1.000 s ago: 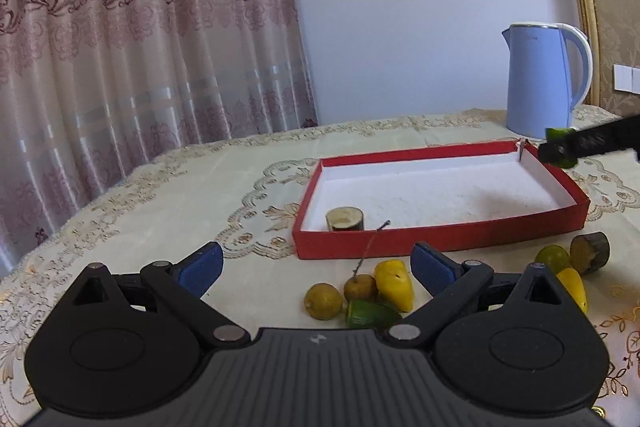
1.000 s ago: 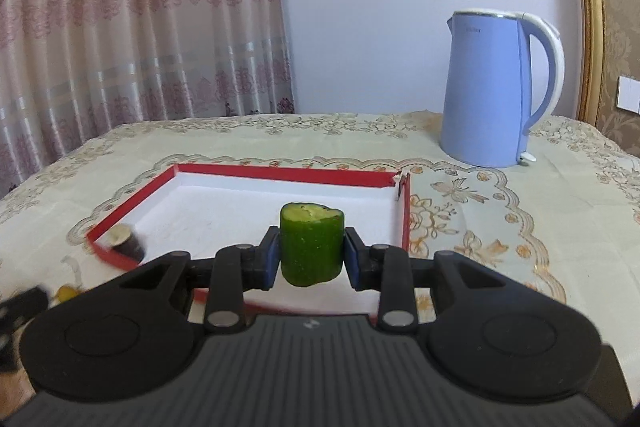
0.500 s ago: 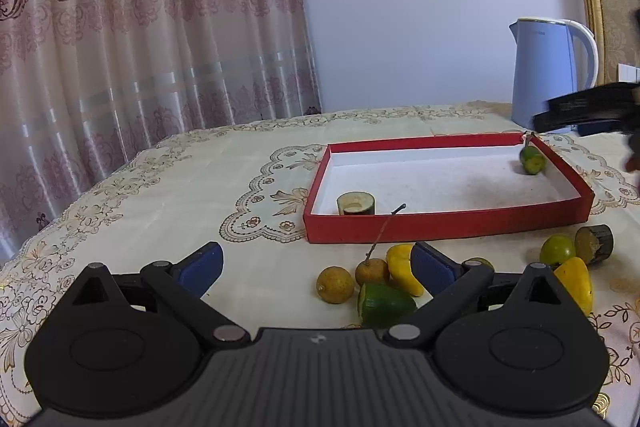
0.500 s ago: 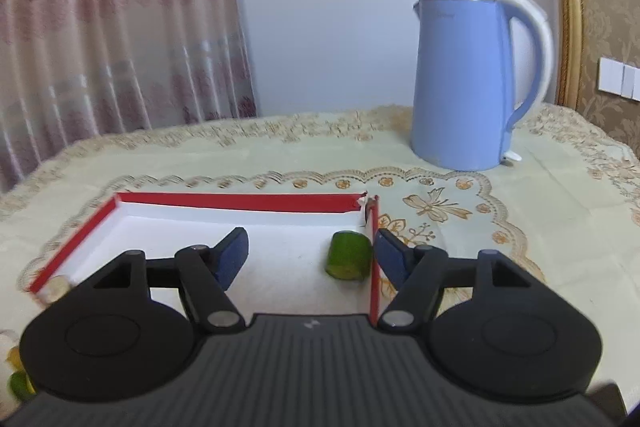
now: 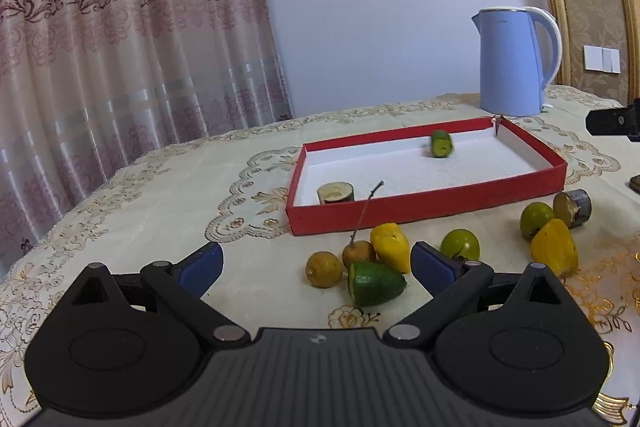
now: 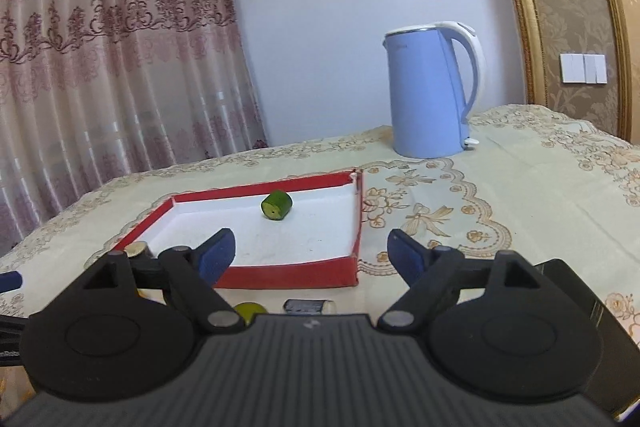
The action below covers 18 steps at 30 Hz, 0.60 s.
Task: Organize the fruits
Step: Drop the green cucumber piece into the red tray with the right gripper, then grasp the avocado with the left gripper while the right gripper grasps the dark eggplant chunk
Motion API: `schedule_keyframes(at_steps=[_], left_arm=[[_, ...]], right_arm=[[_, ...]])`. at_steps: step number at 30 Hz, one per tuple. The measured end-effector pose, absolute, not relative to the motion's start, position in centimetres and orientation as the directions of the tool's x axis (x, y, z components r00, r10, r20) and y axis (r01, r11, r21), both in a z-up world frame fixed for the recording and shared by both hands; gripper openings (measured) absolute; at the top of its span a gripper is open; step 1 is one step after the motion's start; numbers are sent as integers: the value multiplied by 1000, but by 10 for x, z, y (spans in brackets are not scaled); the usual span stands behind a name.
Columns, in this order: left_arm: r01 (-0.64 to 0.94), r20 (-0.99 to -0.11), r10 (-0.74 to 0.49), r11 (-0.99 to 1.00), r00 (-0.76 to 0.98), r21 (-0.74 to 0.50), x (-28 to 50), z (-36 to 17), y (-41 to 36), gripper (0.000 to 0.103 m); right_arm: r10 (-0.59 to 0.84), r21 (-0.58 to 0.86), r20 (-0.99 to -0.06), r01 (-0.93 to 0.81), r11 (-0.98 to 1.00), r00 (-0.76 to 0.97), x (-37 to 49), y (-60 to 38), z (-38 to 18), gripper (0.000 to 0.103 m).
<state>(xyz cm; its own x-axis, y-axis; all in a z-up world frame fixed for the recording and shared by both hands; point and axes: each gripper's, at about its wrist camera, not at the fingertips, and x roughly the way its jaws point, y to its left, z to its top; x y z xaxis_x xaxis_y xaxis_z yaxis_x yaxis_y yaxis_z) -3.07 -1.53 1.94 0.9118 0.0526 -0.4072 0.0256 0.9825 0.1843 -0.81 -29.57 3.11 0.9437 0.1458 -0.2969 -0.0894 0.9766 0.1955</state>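
Note:
A red box (image 5: 424, 205) with a white floor holds a green cucumber piece (image 5: 441, 143) on its side and a pale cut piece (image 5: 335, 193). My left gripper (image 5: 316, 263) is open just above the table. Between and ahead of its fingers lie a round yellow fruit (image 5: 324, 269), a stemmed brown fruit (image 5: 355, 254), a yellow piece (image 5: 390, 247) and a green cut piece (image 5: 374, 283). My right gripper (image 6: 311, 254) hangs before the box (image 6: 288, 277), jaws opening with nothing between them. The cucumber piece (image 6: 276, 205) lies well beyond its fingers.
A blue kettle (image 5: 516, 63) stands behind the box. To the right of the box lie a lime (image 5: 460, 245), a green fruit (image 5: 536, 219), a dark cut cylinder (image 5: 573, 207) and another yellow piece (image 5: 554, 253). A curtain hangs behind the table.
My right gripper opened and let go of the cucumber piece, which now lies in the box and has rolled left. The right gripper has drawn back from the box.

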Motion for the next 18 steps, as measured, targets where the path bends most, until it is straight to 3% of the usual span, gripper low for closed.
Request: schedule_keyframes(at_steps=[7, 10, 12, 18], left_arm=[[91, -487, -47, 993, 872, 68, -20, 12, -17, 96], [105, -509, -54, 992, 859, 73, -14, 7, -22, 84], [102, -532, -50, 992, 845, 69, -9, 3, -24, 71], [80, -594, -38, 996, 804, 46, 7, -5, -26, 59]], right_arm=[[125, 121, -298, -92, 988, 946, -17, -281, 27, 84], [138, 142, -308, -99, 985, 941, -17, -282, 24, 85], [136, 137, -309, -98, 986, 941, -17, -281, 23, 85], [137, 139, -309, -98, 985, 941, -18, -281, 22, 86]])
